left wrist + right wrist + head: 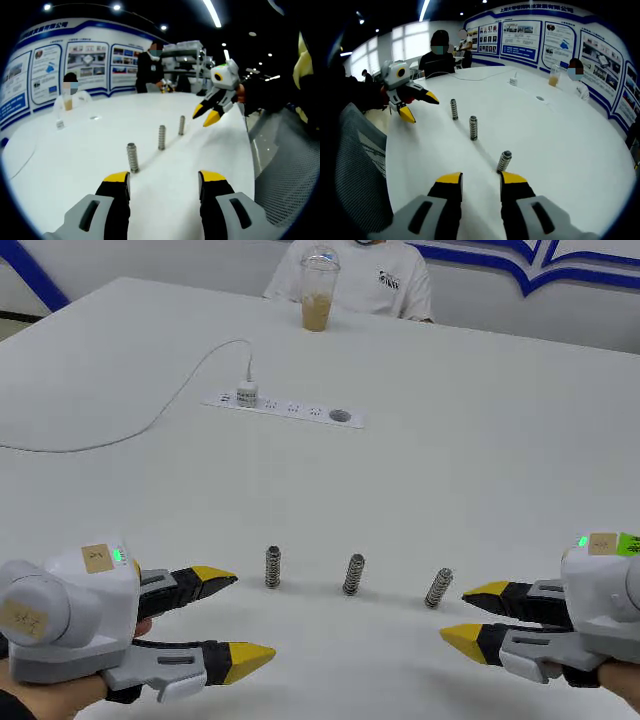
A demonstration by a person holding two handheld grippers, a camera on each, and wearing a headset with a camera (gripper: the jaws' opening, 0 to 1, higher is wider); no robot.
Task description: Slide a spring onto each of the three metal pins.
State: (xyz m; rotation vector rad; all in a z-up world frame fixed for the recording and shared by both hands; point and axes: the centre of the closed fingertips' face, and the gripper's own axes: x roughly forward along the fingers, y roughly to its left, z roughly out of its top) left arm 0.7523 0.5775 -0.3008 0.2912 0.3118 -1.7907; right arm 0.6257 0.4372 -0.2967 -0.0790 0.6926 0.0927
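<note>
wall heading (536, 8): blue Chinese characters, too small to read for sure | posters (87, 60): text blurred | shirt print (388, 280): illegible | tan stickers (97, 558) on left tool (245, 615) and right tool (457, 612): handwriting unreadable

Seated person (398, 288) and right hand-held gripper (458, 612), both partly past the head view's edges.

a white tabletop (480, 490) carries a power strip (285, 408) with a charger (247, 393) plugged in at its left end. a white cable (150, 422) curves from it off to the left. at the far edge stands a clear cup (318, 295) half full of tan drink, just before a seated person (375, 275) in a white shirt. posters (90, 57) line the wall. a mesh chair (360, 165) sits beside the tabletop.
</note>
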